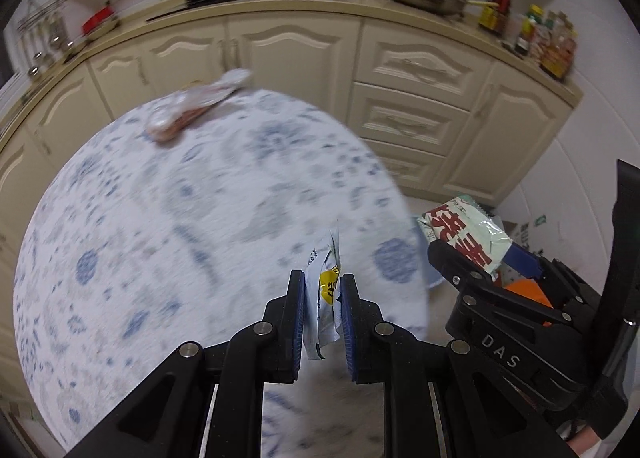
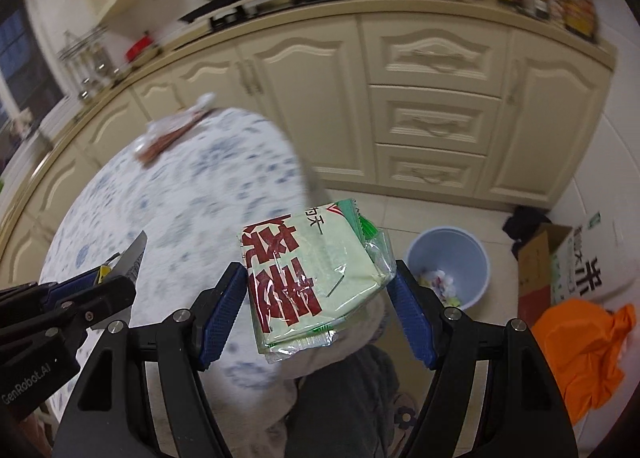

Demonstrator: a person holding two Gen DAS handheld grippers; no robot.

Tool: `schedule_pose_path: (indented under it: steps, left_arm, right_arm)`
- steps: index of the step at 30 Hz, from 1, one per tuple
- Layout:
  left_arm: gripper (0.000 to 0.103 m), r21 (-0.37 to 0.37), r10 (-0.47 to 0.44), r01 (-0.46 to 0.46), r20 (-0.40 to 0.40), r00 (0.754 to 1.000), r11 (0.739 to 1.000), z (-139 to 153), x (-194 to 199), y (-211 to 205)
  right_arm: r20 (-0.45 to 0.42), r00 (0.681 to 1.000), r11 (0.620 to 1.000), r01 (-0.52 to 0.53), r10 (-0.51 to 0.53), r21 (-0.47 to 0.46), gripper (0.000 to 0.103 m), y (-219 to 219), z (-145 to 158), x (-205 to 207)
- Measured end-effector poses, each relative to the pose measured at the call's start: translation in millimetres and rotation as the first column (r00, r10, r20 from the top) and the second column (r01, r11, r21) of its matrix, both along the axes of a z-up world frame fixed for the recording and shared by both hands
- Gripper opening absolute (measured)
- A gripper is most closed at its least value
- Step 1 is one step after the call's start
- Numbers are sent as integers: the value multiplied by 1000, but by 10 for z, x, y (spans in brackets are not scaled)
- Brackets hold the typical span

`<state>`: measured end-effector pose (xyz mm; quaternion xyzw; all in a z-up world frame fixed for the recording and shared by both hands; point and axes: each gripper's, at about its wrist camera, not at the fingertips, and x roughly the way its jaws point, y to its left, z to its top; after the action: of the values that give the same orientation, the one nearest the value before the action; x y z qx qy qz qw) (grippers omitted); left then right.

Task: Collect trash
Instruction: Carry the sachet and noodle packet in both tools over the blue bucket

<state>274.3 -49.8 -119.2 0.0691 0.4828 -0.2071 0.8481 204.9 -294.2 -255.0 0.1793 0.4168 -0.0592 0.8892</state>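
- Pale green plastic with big red characters: this is the snack packet [image 2: 312,278] that my right gripper [image 2: 318,304] carries. The two blue pads press on its sides, so it hangs free in the air and cannot slip while I carry it.
- My left gripper [image 1: 322,310] is closed on a small white and yellow sachet [image 1: 326,286]. I hold it upright by its lower part, above the edge of the round table [image 1: 160,217].
- I keep both pieces lifted off the table, I think, because the blue waste bin [image 2: 448,266] stands on the floor beside the table, in front of the cream cabinets [image 2: 432,117]. It seems a sensible way to bring two things there in one trip.
- Count: two grippers, each with one piece of trash. One bin, already with some crumpled wrappers inside.
- One more wrapper [image 1: 196,105], silver and brown, lies at the far edge of the table, well apart from my grippers. It is blurred, so I cannot say what it was.
- Beside the bin I see one cardboard box [image 2: 540,270] and one orange bag [image 2: 584,342].
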Motion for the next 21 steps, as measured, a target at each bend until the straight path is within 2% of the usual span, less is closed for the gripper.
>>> schedule_pose_path:
  steps: [10, 21]
  left_arm:
    - [13, 11, -155, 156, -26, 988, 988, -161, 264, -1046]
    - [13, 51, -261, 267, -108, 959, 962, -732, 734, -2164]
  right_arm:
    - [-65, 977, 979, 206, -205, 11, 73, -934, -245, -145]
    - [-132, 917, 926, 379, -375, 0, 73, -1872, -592, -364]
